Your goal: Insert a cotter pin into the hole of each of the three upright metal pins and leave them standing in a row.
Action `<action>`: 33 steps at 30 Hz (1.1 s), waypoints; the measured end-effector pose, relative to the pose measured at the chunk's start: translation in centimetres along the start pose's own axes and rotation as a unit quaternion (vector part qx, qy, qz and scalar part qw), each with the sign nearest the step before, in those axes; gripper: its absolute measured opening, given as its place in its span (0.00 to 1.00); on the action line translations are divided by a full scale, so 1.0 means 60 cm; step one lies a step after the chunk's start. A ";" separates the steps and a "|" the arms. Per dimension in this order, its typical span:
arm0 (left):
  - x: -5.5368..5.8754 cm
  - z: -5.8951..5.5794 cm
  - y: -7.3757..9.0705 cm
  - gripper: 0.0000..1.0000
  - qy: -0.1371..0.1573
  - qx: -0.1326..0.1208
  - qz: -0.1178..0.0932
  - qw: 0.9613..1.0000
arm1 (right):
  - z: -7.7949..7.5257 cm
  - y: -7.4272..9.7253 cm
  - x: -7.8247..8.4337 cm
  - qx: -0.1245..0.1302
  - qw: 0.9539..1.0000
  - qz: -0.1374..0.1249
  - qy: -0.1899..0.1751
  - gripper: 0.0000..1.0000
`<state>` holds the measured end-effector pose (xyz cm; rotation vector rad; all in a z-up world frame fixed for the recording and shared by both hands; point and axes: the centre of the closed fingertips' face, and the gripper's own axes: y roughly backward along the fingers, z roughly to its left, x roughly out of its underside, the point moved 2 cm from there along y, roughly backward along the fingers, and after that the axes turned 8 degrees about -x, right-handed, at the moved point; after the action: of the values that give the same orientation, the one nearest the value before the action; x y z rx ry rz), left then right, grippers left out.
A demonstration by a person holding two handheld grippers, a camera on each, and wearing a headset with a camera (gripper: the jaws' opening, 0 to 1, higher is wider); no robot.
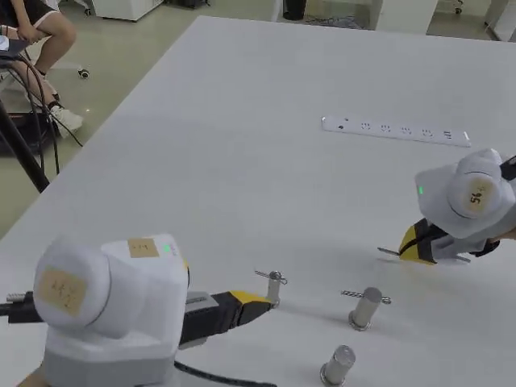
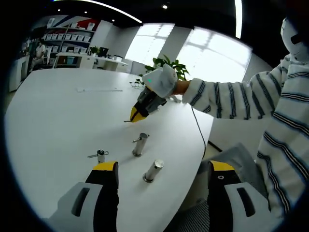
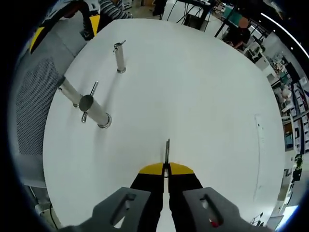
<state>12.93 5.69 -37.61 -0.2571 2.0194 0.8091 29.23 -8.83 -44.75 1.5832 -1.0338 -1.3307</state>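
Note:
Three upright metal pins stand near the table's front edge. The left pin (image 1: 274,289) (image 2: 100,155) (image 3: 119,58) and the middle pin (image 1: 367,307) (image 2: 140,144) (image 3: 90,107) each carry a cotter pin through the top. The nearest pin (image 1: 339,364) (image 2: 153,170) has a bare top. My right gripper (image 1: 421,247) (image 3: 166,170) (image 2: 136,114) is shut on a loose cotter pin (image 1: 389,252) (image 3: 167,151), low over the table to the right of the pins. My left gripper (image 1: 242,310) (image 2: 161,175) is open, with its jaws wide apart just short of the pins.
A white power strip (image 1: 395,131) (image 2: 99,89) lies farther back on the white table (image 1: 242,161). A person sits on a chair (image 1: 36,36) beyond the table's left edge, with cables and a stand on the floor there.

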 end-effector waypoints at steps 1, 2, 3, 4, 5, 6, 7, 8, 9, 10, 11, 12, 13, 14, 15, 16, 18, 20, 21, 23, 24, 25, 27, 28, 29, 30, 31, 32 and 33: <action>-0.007 0.005 -0.002 0.73 0.002 -0.004 -0.005 1.000 | -0.002 0.008 -0.004 0.011 1.000 -0.006 0.002 0.00; -0.018 0.012 -0.004 0.73 0.006 -0.009 -0.013 1.000 | -0.002 0.016 -0.008 0.021 1.000 -0.013 0.005 0.00; -0.021 0.014 -0.005 0.72 0.007 -0.009 -0.015 1.000 | 0.001 0.028 -0.015 0.032 0.999 -0.022 0.009 0.00; -0.031 0.018 -0.008 0.71 0.013 -0.008 -0.021 1.000 | 0.003 0.036 -0.019 0.039 0.999 -0.026 0.012 0.00; -0.041 0.022 -0.011 0.68 0.016 -0.004 -0.026 1.000 | 0.006 0.047 -0.025 0.051 0.998 -0.032 0.019 0.00; -0.047 0.023 -0.013 0.66 0.021 -0.002 -0.030 0.999 | 0.007 0.055 -0.029 0.059 0.997 -0.036 0.023 0.00; -0.055 0.025 -0.016 0.65 0.025 0.001 -0.035 0.999 | 0.010 0.066 -0.034 0.071 0.996 -0.040 0.028 0.00; -0.063 0.028 -0.020 0.63 0.030 0.004 -0.038 0.999 | 0.013 0.073 -0.038 0.079 0.995 -0.043 0.031 0.00; -0.069 0.029 -0.023 0.62 0.034 0.006 -0.041 0.999 | 0.016 0.083 -0.043 0.089 0.994 -0.049 0.034 0.00; -0.076 0.032 -0.029 0.61 0.038 0.009 -0.043 0.998 | 0.018 0.086 -0.045 0.093 0.994 -0.051 0.035 0.00; -0.080 0.034 -0.033 0.60 0.039 0.011 -0.044 0.998 | 0.022 0.095 -0.049 0.102 0.992 -0.055 0.039 0.00; -0.086 0.038 -0.040 0.59 0.041 0.008 -0.050 0.998 | 0.025 0.100 -0.052 0.109 0.992 -0.058 0.039 0.00; -0.090 0.042 -0.045 0.57 0.042 0.005 -0.053 0.998 | 0.029 0.107 -0.056 0.119 0.990 -0.063 0.039 0.00; -0.090 0.046 -0.051 0.55 0.046 0.003 -0.051 0.998 | 0.032 0.111 -0.058 0.124 0.989 -0.068 0.039 0.00; -0.091 0.052 -0.059 0.54 0.054 -0.001 -0.048 0.997 | 0.036 0.116 -0.061 0.133 0.988 -0.071 0.041 0.00; -0.091 0.055 -0.065 0.53 0.056 0.000 -0.046 0.997 | 0.039 0.120 -0.063 0.138 0.987 -0.072 0.041 0.00; -0.092 0.057 -0.077 0.52 0.062 0.003 -0.040 0.997 | 0.044 0.128 -0.067 0.153 0.984 -0.075 0.043 0.00; -0.092 0.055 -0.089 0.49 0.060 0.010 -0.030 0.998 | 0.051 0.134 -0.071 0.163 0.983 -0.077 0.044 0.00; -0.094 0.053 -0.095 0.47 0.055 0.014 -0.026 0.998 | 0.053 0.135 -0.071 0.166 0.982 -0.075 0.048 0.00; -0.098 0.050 -0.103 0.46 0.055 0.018 -0.025 0.998 | 0.061 0.139 -0.074 0.174 0.981 -0.076 0.050 0.00; -0.100 0.048 -0.106 0.46 0.055 0.021 -0.025 0.998 | 0.064 0.140 -0.075 0.177 0.980 -0.075 0.051 0.00; -0.102 0.044 -0.111 0.45 0.050 0.025 -0.024 0.998 | 0.068 0.142 -0.078 0.181 0.979 -0.076 0.052 0.00; -0.105 0.040 -0.119 0.43 0.043 0.029 -0.021 0.998 | 0.075 0.144 -0.083 0.185 0.978 -0.077 0.054 0.00; -0.106 0.039 -0.122 0.41 0.042 0.030 -0.020 0.998 | 0.078 0.145 -0.085 0.186 0.978 -0.077 0.055 0.00; -0.107 0.038 -0.125 0.41 0.041 0.031 -0.019 0.998 | 0.082 0.145 -0.088 0.188 0.978 -0.076 0.055 0.00; -0.111 0.035 -0.127 0.41 0.039 0.033 -0.021 0.998 | 0.084 0.145 -0.090 0.189 0.977 -0.077 0.056 0.00; -0.113 0.033 -0.129 0.40 0.038 0.037 -0.022 0.998 | 0.087 0.146 -0.094 0.194 0.976 -0.076 0.059 0.00; -0.116 0.028 -0.130 0.38 0.041 0.044 -0.025 0.998 | 0.090 0.146 -0.097 0.195 0.976 -0.076 0.061 0.00; -0.119 0.026 -0.131 0.37 0.043 0.047 -0.028 0.998 | 0.093 0.146 -0.101 0.197 0.975 -0.076 0.064 0.00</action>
<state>21.68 -0.27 -35.81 -0.2969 2.1160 0.6765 22.25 -6.57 -35.21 2.0503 -1.1676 -1.1499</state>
